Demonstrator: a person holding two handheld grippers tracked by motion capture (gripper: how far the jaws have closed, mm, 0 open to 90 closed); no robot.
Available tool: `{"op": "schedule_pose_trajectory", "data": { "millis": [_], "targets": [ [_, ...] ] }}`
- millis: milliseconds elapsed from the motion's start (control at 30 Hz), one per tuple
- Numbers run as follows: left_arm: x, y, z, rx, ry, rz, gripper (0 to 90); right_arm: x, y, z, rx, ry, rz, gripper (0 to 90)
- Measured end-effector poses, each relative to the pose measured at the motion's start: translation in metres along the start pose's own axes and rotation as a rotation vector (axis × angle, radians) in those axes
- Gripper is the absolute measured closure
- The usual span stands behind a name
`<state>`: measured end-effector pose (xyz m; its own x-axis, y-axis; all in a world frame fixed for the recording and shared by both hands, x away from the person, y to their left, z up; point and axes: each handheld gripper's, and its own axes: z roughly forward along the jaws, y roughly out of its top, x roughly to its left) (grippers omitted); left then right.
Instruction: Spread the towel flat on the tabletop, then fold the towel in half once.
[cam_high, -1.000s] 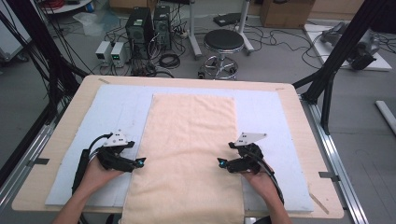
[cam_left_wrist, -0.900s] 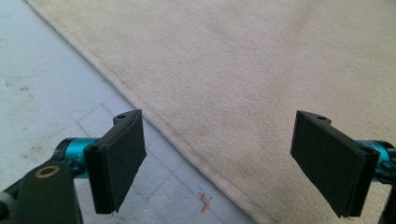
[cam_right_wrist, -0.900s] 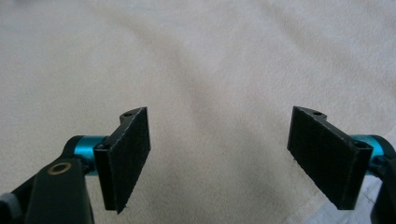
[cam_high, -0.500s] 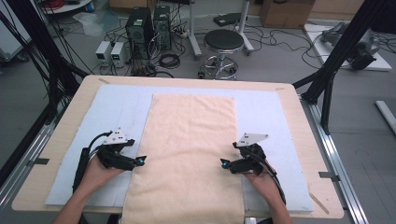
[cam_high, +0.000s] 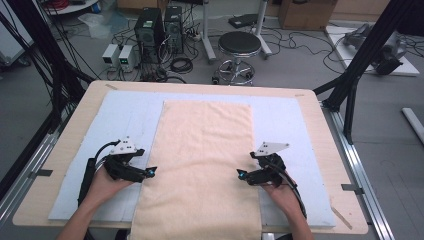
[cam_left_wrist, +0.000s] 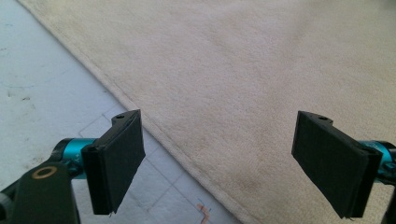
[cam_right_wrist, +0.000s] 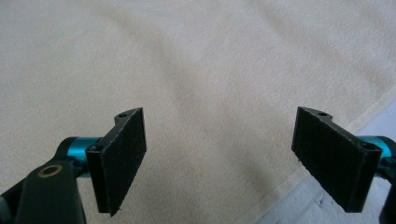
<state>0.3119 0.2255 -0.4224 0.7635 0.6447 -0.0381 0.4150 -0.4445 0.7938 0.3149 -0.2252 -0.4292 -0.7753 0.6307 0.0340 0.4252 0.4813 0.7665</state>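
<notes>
On the worktop (cam_high: 65, 150), a pale blue mat (cam_high: 125, 115) is spread, and a cream towel (cam_high: 202, 165) is laid flat down its middle, reaching the near edge. At the towel's left hem the left tool (cam_high: 151, 171) is held with jaws spread wide and nothing pinched, while the right tool (cam_high: 241, 174) is held likewise spread at the right hem.

1. You face a grey floor (cam_high: 300, 65) strewn with black cables (cam_high: 182, 64).
2. Beyond your light wooden table (cam_high: 310, 107) stands a round black stool on a chrome base (cam_high: 239, 55).
3. Two black computer towers (cam_high: 159, 30) stand left of it, beside two small white boxes (cam_high: 119, 54).
</notes>
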Motion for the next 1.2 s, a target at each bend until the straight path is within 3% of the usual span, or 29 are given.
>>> {"op": "schedule_pose_trajectory", "data": {
  "millis": [633,833,1000,1200],
  "targets": [
    [0.0,0.002,0.001,0.024,-0.001,0.022,17.9,0.0,0.001,-0.002,0.002,0.003,-0.017,17.3],
    [0.007,0.007,0.001,0.0,-0.002,-0.007,19.4,-0.007,0.005,-0.008,-0.006,-0.001,0.004,17.3],
    [0.021,0.026,-0.003,-0.027,0.018,-0.031,19.8,-0.021,0.018,-0.013,0.002,-0.026,-0.007,17.3],
    [0.049,0.061,0.002,-0.025,0.011,-0.069,21.1,-0.05,0.054,-0.014,-0.003,-0.048,-0.011,17.5]
  ]
}}
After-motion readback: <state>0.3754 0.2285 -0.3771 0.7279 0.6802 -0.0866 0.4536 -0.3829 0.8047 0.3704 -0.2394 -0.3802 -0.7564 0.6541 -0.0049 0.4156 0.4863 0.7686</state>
